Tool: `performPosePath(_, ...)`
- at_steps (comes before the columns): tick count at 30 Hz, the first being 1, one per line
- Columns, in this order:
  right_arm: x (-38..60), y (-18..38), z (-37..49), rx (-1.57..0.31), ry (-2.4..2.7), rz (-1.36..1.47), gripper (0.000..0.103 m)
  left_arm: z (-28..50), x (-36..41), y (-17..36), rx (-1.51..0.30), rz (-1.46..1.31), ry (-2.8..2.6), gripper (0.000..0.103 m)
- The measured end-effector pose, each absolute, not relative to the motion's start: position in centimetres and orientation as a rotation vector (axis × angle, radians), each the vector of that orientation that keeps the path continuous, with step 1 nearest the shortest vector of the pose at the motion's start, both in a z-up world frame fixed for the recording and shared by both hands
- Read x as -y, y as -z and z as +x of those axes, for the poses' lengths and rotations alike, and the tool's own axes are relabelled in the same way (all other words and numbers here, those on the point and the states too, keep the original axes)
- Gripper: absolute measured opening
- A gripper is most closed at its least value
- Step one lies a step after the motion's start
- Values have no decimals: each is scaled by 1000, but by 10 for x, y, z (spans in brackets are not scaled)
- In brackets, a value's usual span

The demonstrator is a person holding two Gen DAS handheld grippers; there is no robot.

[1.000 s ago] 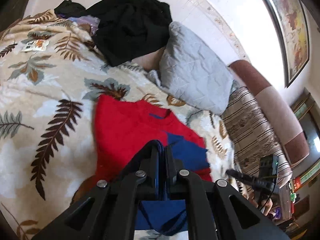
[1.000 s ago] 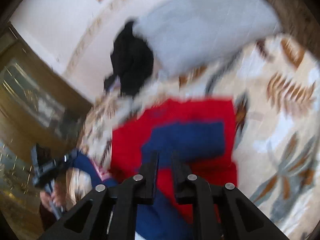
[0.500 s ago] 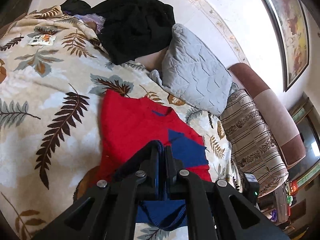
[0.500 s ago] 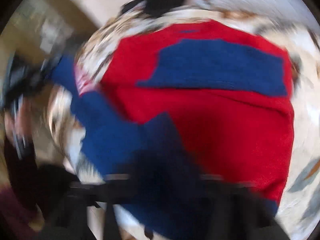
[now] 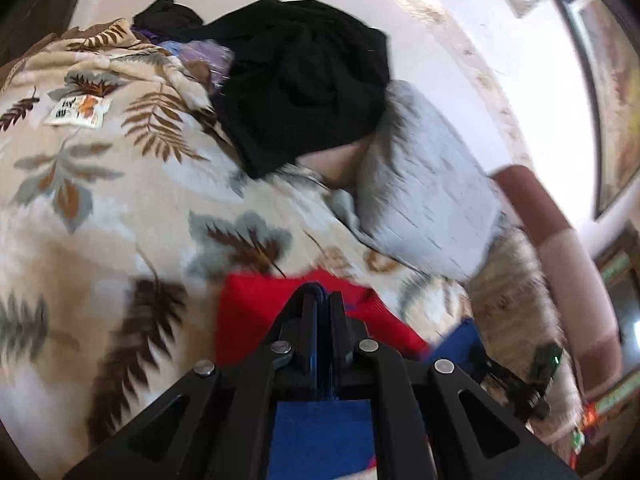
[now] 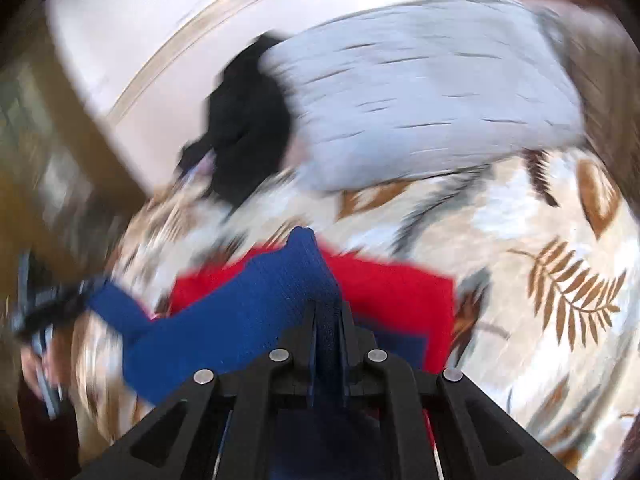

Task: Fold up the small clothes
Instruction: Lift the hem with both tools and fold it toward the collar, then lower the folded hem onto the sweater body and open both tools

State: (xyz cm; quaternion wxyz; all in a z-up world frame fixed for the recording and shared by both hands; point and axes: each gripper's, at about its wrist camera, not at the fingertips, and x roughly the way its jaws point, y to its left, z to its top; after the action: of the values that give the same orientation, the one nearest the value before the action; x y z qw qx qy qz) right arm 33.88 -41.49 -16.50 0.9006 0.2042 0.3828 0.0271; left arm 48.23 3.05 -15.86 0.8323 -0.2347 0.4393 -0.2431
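A red sweater (image 5: 256,312) with blue sleeves and hem lies on a leaf-patterned blanket (image 5: 100,208). My left gripper (image 5: 322,296) is shut on a fold of the blue knit (image 5: 320,432), held over the red body near its far edge. In the right wrist view, my right gripper (image 6: 326,312) is shut on another part of the blue knit (image 6: 240,312), which stretches in a band to the left toward my left gripper (image 6: 36,308). The red body (image 6: 400,288) shows behind it. Both views are motion-blurred.
A grey quilted pillow (image 5: 432,208) and a heap of black clothes (image 5: 304,80) lie beyond the sweater against the wall. A small printed packet (image 5: 78,110) rests on the blanket at the far left. A striped cushion (image 5: 516,288) and a sofa arm sit to the right.
The right gripper went from open to shut on the blue knit. Both grippers have moved forward over the red body toward the pillow, carrying the blue edge with them.
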Motion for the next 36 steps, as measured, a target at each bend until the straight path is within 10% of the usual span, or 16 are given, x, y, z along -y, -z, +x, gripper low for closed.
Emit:
performPosePath(10, 479, 283, 395, -915, 155, 737, 22, 525, -20, 232, -986, -425, 266, 5)
performPosePath(15, 483, 251, 371, -784, 178, 737, 84, 481, -6, 208, -955, -335, 273, 16)
performPosePath(20, 472, 226, 335, -716, 166, 706, 80, 424, 21, 196, -931, -236, 280, 50)
performPosePath(24, 435, 226, 306, -786, 109, 599, 45, 388, 47, 201, -948, -137, 317, 65)
performPosePath(36, 391, 254, 277, -978, 131, 481, 43, 365, 67, 234, -1021, 26, 272, 67)
